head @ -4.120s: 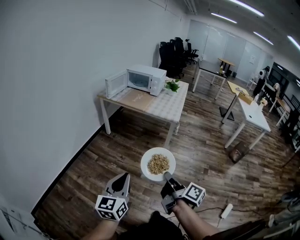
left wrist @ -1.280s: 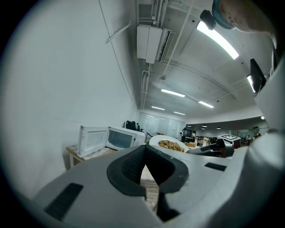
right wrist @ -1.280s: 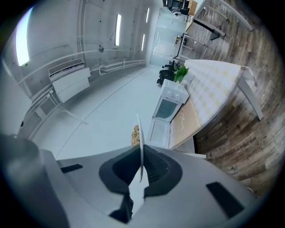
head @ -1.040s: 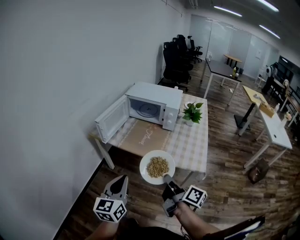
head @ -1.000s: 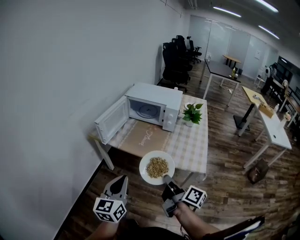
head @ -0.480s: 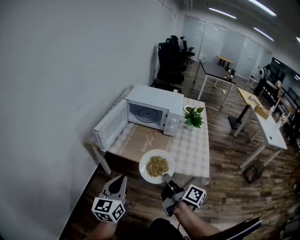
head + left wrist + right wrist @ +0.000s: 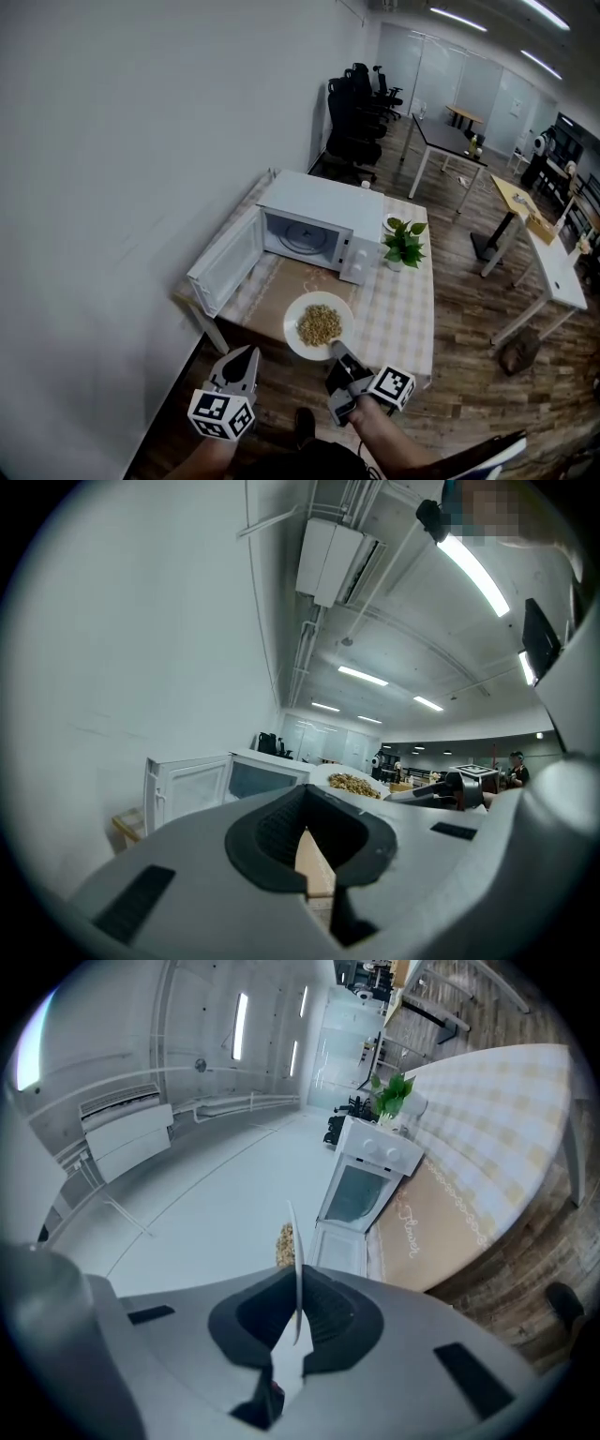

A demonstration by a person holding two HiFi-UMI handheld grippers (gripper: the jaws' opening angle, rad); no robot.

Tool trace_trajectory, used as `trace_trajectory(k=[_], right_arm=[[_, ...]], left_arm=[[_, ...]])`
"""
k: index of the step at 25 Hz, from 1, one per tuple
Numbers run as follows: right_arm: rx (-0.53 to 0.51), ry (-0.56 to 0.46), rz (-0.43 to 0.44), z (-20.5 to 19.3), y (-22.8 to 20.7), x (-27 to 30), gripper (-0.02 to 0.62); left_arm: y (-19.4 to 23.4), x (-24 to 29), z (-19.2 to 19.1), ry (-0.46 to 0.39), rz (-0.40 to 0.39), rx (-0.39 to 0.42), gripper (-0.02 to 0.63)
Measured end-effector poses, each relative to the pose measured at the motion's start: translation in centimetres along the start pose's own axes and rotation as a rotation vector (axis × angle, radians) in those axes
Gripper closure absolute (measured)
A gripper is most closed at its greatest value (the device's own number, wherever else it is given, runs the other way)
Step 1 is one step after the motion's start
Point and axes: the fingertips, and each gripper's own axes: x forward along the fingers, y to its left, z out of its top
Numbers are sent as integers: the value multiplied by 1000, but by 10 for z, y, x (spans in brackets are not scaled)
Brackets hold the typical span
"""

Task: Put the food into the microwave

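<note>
the table (image 7: 405, 314) stands against the wall with the microwave (image 7: 323, 208) on it, its door (image 7: 223, 274) swung wide toward you, so the cavity looks ready to take the dish. you hold the white plate (image 7: 293, 333) level above the table's near edge, short of the microwave, likely to keep the food (image 7: 320, 324) heaped in its middle. your right gripper (image 7: 336, 350) is clamped on the plate's near rim, while your left gripper (image 7: 246, 354), jaws together on nothing, hangs beside it, free.

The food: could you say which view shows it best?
The head view looks down on the whole food pile. The left gripper view shows it side-on; the right gripper view, only a sliver beside the plate.
</note>
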Motion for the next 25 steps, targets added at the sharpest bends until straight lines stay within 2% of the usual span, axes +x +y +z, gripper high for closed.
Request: trace_trajectory(k=[6, 10, 16, 25], right_arm=[[8, 23, -4, 36, -12, 41, 578], [24, 34, 5, 60, -24, 65, 578], [26, 65, -24, 91, -45, 98, 578], [59, 113, -15, 110, -72, 151, 578]], left_arm=[[18, 54, 14, 8, 27, 2, 598], [22, 92, 11, 31, 34, 6, 598], [30, 142, 13, 53, 55, 26, 598], [49, 195, 6, 88, 83, 40, 598]])
